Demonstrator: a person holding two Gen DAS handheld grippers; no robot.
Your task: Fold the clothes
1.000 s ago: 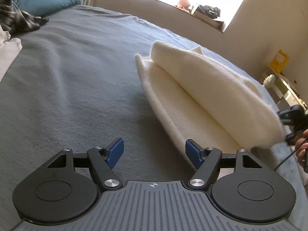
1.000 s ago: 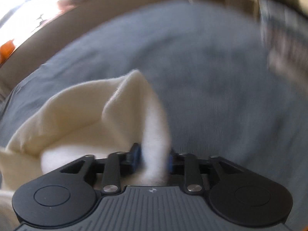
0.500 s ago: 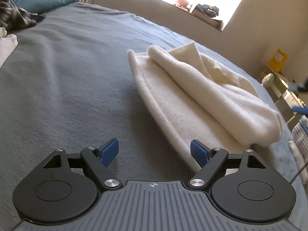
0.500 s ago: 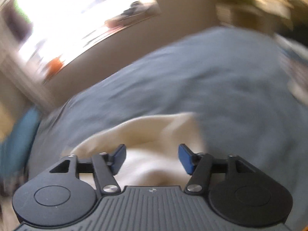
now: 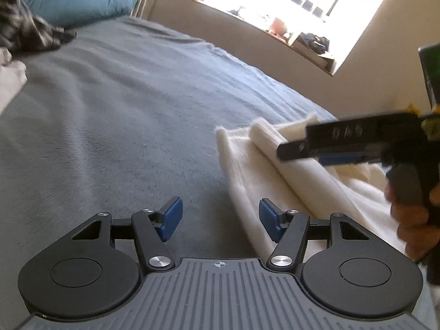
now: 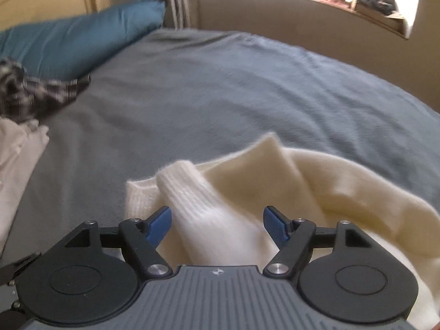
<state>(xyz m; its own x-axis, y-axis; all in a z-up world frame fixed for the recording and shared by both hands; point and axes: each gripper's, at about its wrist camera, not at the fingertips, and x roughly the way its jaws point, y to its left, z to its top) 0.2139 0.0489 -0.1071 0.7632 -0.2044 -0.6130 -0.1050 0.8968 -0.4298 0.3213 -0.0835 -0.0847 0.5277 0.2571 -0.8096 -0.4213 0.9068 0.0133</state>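
A teal pillow (image 6: 82, 38) lies at the head of the grey bedspread (image 6: 220, 88), below a bright window sill (image 5: 275, 24).

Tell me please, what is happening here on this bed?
A person is folding a cream sweater on a grey bed, with a gripper in each hand. The right gripper has just been opening; a ribbed sleeve lies between its pads, not pressed. The left gripper, just closing somewhat, hangs open at the sweater's edge, holding nothing. A plaid garment and blue pillow lie further away.

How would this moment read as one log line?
left gripper: open, empty | right gripper: open, opening, over cream sweater sleeve | bed
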